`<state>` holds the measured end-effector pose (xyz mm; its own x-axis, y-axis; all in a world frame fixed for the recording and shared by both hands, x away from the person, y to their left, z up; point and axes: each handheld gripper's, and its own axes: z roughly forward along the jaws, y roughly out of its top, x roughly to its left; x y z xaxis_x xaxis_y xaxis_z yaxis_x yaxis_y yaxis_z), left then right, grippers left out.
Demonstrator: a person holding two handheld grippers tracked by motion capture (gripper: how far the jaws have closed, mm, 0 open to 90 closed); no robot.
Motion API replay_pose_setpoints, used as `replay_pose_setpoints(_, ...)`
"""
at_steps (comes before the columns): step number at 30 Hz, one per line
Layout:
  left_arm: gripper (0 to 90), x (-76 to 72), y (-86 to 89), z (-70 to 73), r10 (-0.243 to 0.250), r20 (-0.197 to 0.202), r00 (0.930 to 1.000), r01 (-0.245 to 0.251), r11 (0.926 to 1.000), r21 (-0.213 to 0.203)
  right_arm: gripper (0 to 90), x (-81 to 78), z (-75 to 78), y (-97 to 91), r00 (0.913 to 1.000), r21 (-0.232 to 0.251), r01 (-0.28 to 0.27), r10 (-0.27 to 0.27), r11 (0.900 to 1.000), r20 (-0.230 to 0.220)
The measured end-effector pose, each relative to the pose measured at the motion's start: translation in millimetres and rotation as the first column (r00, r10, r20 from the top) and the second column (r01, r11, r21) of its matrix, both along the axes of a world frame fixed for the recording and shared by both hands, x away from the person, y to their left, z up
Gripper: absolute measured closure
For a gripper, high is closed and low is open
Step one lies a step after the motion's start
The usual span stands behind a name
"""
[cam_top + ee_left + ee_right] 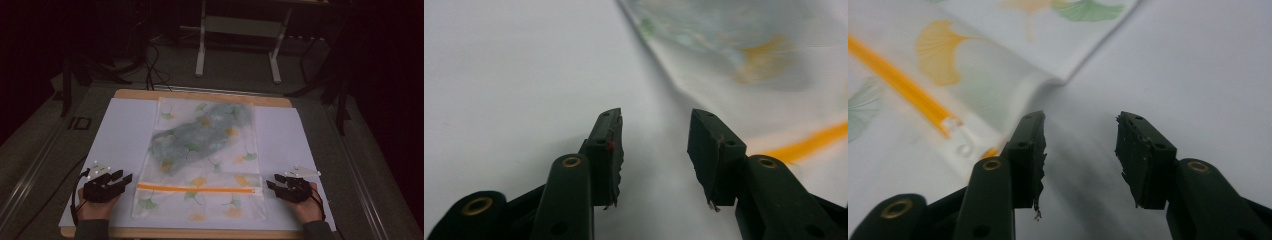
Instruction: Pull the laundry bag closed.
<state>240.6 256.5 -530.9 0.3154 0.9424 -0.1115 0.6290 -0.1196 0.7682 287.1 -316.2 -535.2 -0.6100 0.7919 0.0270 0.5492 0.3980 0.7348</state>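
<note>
In the high view we see a translucent zip bag (200, 160) printed with ginkgo leaves lying flat in the middle of the frame, on a white sheet (125, 135) that covers the wooden worktop (200, 94). A grey-green bundle of cloth (200, 137) shows through the bag's upper half. An orange zip strip (195, 189) runs across the bag near its lower edge.

Our left claw (125, 177) sits at the lower left of the frame, just beside the bag's left edge, held by the left hand (92, 207). In the left gripper view its jaws stand apart over bare white sheet, grasping nothing, with the bag's edge (734, 55) running along the upper right.

Our right claw (270, 182) sits at the lower right, just beside the end of the zip strip, held by the right hand (307, 207). In the right gripper view its jaws are likewise released, gripping nothing; the bag's corner (998, 65) and the clear end of the zip (950, 125) lie at the left of that frame.
</note>
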Motion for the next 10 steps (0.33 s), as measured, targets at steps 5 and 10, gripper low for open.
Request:
replay_pose_setpoints(5,49.2,5.3,-4.2,-4.7,0.065,-0.001,0.9979,-0.065,0.9961,0.059,51.5,0.8,-2.9,-1.5,0.998,-0.015,0.059,-0.059,0.9981,0.024)
replay_pose_setpoints(10,44.7,6.0,-3.2,-9.4,0.127,-0.005,0.9919,-0.127,0.9903,0.056,48.8,3.0,-4.6,-2.5,0.9959,-0.028,0.088,-0.087,0.9958,0.024)
